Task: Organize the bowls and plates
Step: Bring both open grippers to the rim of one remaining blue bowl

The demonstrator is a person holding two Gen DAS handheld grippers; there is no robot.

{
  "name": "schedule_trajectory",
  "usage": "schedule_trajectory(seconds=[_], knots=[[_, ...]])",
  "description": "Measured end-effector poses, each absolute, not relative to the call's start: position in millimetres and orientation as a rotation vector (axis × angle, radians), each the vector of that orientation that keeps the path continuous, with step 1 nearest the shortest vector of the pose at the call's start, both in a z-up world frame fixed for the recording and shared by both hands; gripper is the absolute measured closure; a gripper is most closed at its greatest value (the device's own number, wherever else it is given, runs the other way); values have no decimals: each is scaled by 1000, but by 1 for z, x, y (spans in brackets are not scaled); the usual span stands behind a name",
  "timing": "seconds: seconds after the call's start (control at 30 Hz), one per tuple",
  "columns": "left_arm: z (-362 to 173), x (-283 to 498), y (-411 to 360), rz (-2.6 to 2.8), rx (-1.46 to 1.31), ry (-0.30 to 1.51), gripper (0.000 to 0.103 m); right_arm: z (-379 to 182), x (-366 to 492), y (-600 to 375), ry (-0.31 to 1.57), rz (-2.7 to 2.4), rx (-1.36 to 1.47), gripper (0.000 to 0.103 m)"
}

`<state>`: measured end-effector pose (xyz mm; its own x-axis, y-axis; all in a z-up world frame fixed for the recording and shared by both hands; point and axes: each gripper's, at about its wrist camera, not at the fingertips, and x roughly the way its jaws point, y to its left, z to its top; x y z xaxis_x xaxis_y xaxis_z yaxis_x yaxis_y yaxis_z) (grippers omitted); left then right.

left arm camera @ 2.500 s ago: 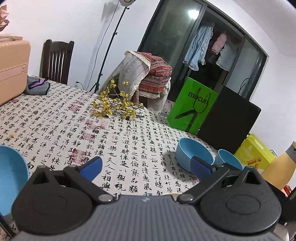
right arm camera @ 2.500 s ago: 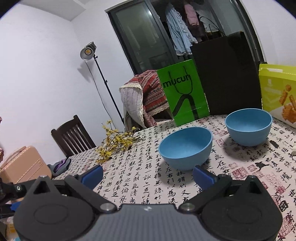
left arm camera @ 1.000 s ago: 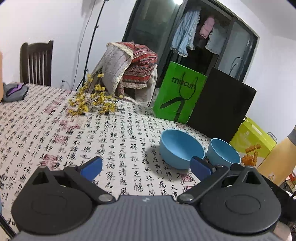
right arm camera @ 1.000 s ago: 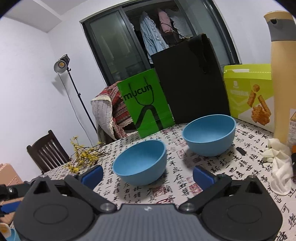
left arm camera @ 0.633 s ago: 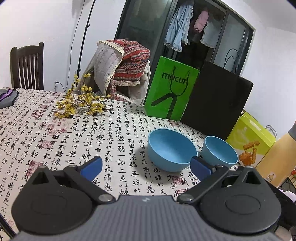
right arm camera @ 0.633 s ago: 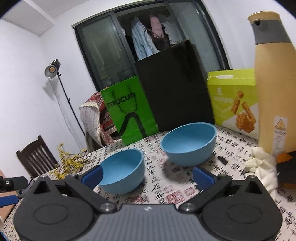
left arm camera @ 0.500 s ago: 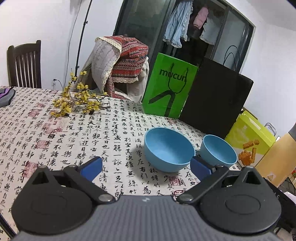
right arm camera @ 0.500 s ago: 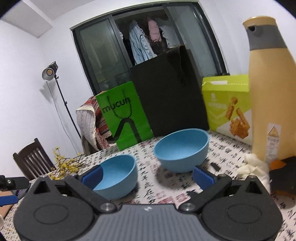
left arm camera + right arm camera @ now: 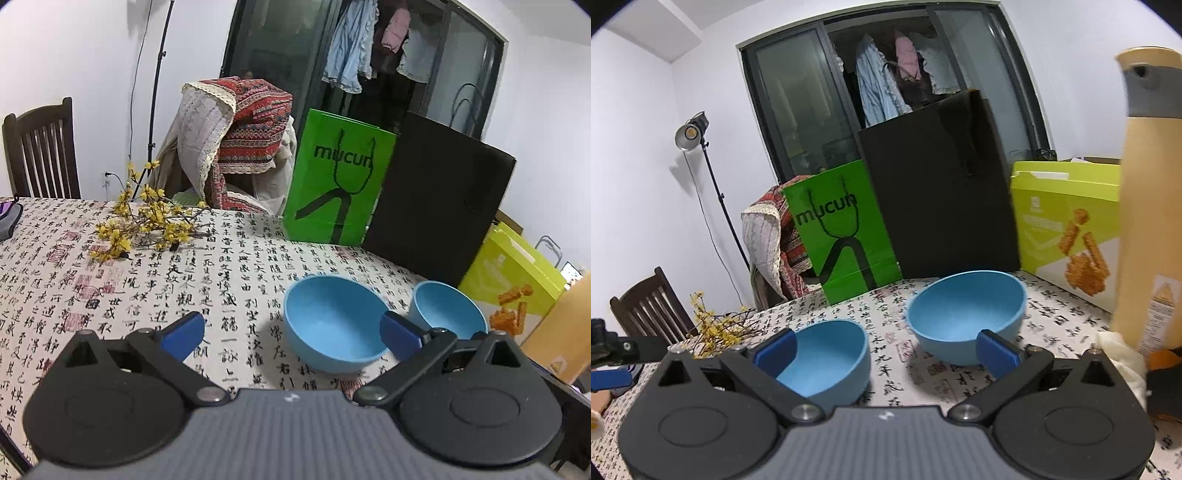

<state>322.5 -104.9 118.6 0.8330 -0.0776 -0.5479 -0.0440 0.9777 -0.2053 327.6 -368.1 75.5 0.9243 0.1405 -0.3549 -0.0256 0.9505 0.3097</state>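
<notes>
Both blue bowls [image 9: 332, 332] [image 9: 447, 310] sit partly hidden behind open tongs [image 9: 291, 332]

Bare tablecloth [image 9: 229, 273] left; bags [image 9: 436, 206] (upright) wall off behind.

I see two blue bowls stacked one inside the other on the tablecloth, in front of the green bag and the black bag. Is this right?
Not quite. The two blue bowls are not stacked: the left wrist view shows the nearer bowl and the farther bowl standing side by side on the tablecloth. They do stand in front of the green bag and the black bag.
</notes>
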Motion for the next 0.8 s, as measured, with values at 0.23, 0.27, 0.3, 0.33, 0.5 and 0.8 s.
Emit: schedule_trajectory(seconds=[0.23,0.27,0.3,0.33,0.5,0.8], knots=[[128,357,-100,15,-200,588,0,91,366,-344,415,88,283,0],[129,362,-99,16,-197,585,0,92,372,-342,423,83,280,0],[130,367,-98,15,-194,586,0,93,378,-339,432,75,279,0],[130,373,-98,8,-187,590,0,92,382,-337,436,71,281,0],[112,403,-89,-33,-190,632,0,73,401,-331,458,46,306,0],[74,440,-75,-63,-198,672,0,60,407,-326,448,16,285,0]])
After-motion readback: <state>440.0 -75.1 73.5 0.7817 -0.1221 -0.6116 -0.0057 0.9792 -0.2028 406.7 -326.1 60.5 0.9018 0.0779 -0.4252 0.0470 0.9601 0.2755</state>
